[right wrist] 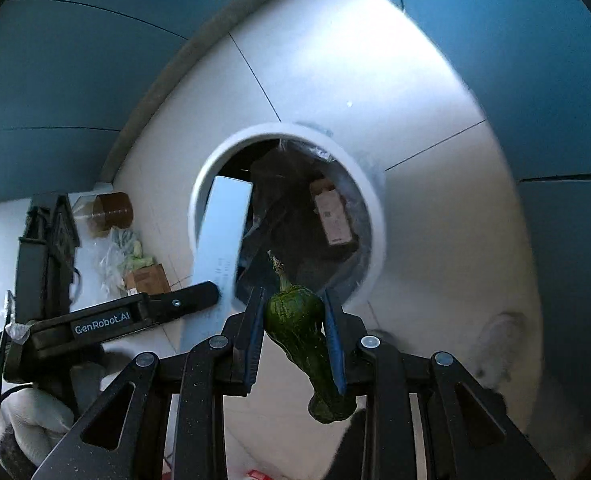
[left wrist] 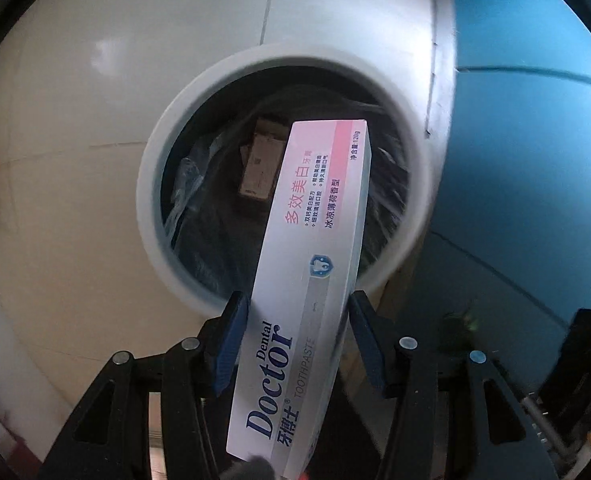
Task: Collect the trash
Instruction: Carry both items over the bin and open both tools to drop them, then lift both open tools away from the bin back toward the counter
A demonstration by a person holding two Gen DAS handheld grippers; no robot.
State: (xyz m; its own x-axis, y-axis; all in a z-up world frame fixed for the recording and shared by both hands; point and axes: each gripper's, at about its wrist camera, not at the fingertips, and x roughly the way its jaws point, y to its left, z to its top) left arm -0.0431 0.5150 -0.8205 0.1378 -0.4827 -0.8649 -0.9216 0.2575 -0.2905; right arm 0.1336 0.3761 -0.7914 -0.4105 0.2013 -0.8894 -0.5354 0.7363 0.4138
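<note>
— White floor tiles and a blue wall frame the white bin (left wrist: 157, 184), which sits just ahead of both our grippers with its mouth wide.

— Right. Our left gripper (left wrist: 295, 324) pinches the toothpaste box (left wrist: 311, 264) near its lower half, and the far end already hangs over the opening. We'd tip it a little more forward before letting go, so it slides in rather than catching the rim.

— And our right gripper (right wrist: 295, 316) is pressed onto the green pepper (right wrist: 295, 328), stem pointing at the bin — it hovers short of the rim, so we'd carry it further ahead first.

— What's in the way?

— The box itself, left of the pepper. Inside, a brown carton (right wrist: 333, 216) lies on the dark liner (left wrist: 199, 248). Off to our left sit a plastic bag (right wrist: 127, 256) and a small cardboard box (right wrist: 147, 278), still on the floor.
</note>
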